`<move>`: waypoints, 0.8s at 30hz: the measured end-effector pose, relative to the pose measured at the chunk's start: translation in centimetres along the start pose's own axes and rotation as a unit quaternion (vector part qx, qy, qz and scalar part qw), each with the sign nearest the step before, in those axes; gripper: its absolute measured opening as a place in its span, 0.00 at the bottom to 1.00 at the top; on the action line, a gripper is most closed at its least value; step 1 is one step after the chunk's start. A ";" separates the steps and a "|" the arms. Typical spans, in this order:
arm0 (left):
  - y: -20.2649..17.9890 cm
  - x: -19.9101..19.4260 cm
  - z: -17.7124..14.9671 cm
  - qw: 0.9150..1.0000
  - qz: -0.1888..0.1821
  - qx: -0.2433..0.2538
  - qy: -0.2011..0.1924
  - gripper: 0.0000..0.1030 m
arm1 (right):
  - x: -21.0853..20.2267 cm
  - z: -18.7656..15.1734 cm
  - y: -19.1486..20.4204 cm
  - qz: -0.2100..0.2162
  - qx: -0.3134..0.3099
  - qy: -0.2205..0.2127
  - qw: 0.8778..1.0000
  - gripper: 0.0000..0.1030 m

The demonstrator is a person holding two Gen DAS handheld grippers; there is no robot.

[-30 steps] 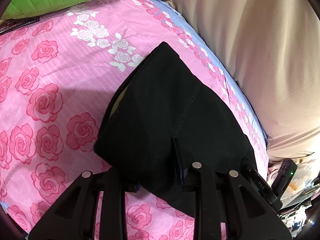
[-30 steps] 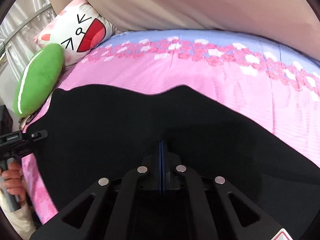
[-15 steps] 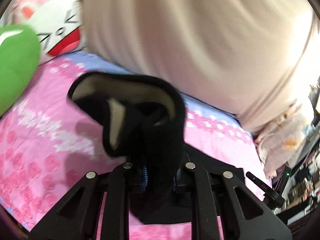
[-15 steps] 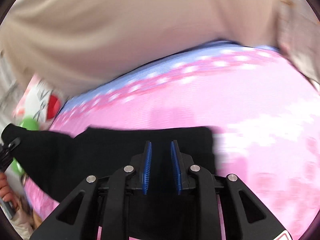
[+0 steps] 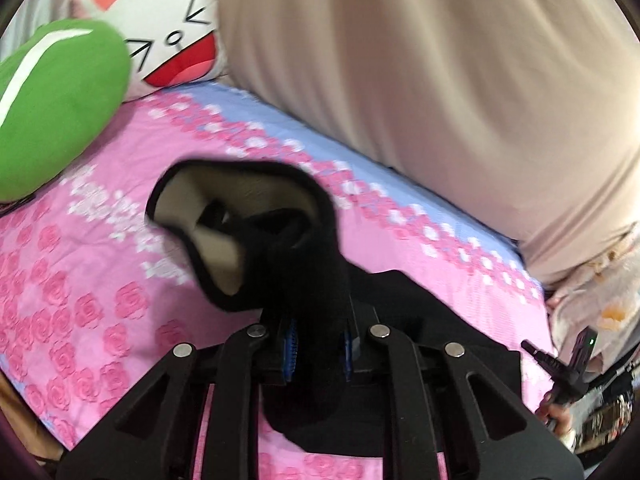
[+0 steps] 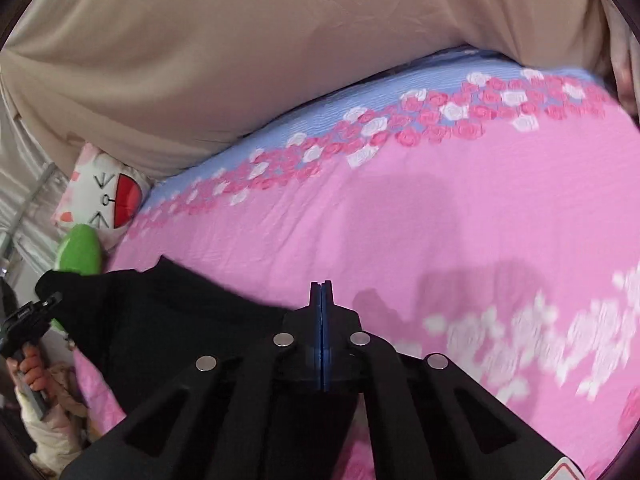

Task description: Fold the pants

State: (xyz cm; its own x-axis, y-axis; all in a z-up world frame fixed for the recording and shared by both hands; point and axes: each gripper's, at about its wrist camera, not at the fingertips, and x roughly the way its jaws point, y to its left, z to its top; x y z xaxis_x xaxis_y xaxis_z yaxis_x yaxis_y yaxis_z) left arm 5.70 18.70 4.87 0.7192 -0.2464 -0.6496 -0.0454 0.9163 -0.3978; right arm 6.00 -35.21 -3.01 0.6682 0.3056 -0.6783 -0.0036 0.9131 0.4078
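The black pants [image 5: 296, 264] lie on a pink rose-print bed sheet [image 5: 100, 280]. My left gripper [image 5: 318, 344] is shut on a bunched end of the pants, lifted so the beige lining [image 5: 224, 208] shows. In the right wrist view the pants [image 6: 168, 320] spread to the left of my right gripper [image 6: 321, 308], whose blue pads are pressed together with no cloth between them. The left gripper [image 6: 28, 320] shows at the far left edge there, and the right gripper [image 5: 572, 364] shows at the right edge of the left wrist view.
A green cushion [image 5: 52, 96] and a white cartoon-face pillow [image 5: 168, 28] sit at the head of the bed. A beige curtain [image 5: 440, 80] hangs along the far side. Pink sheet [image 6: 460, 240] stretches right of the pants.
My right gripper has closed and moved right, off the pants' edge, after letting go of them. My left gripper has lifted its end of the pants and holds it bunched.
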 end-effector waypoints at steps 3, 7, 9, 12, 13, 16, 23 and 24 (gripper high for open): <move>1.3 0.1 -0.3 1.000 0.001 -0.013 0.005 0.15 | -1.0 0.4 -1.6 -0.054 0.028 -0.005 0.998 0.01; 2.5 0.2 -0.6 1.000 0.012 -0.019 0.006 0.16 | -5.6 -3.4 1.4 0.022 0.004 -0.051 0.998 0.08; 3.1 0.8 -0.7 1.000 0.011 -0.025 0.012 0.16 | -3.3 -5.2 2.7 0.009 -0.020 -0.006 1.000 0.06; 4.6 1.5 -0.9 0.998 -0.008 -0.065 0.023 0.19 | -2.6 -6.7 3.1 -0.050 0.004 -0.013 0.999 0.13; 5.6 1.4 -1.0 0.996 -0.019 -0.087 0.018 0.22 | -3.5 -6.8 3.7 -0.039 0.005 -0.028 0.999 0.15; 9.1 1.3 -1.8 0.985 -0.047 -0.162 0.018 0.57 | -6.2 -7.3 6.7 -0.030 -0.026 -0.068 0.997 0.24; 13.7 2.4 -3.3 0.965 -0.091 -0.244 0.023 0.55 | -5.9 -7.7 11.4 -0.017 -0.055 -0.057 0.997 0.35; 13.9 2.6 -3.2 0.965 -0.083 -0.246 0.023 0.36 | -5.9 -8.0 11.6 -0.018 -0.054 -0.055 0.997 0.35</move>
State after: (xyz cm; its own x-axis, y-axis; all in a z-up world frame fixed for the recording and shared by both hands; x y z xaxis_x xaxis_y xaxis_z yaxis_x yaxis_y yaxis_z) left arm 4.70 29.78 -4.41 0.7143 -0.4009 -0.5736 -0.2642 0.6045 -0.7515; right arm -3.89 -24.28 0.82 0.7467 0.2467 -0.6177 -0.0542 0.9482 0.3131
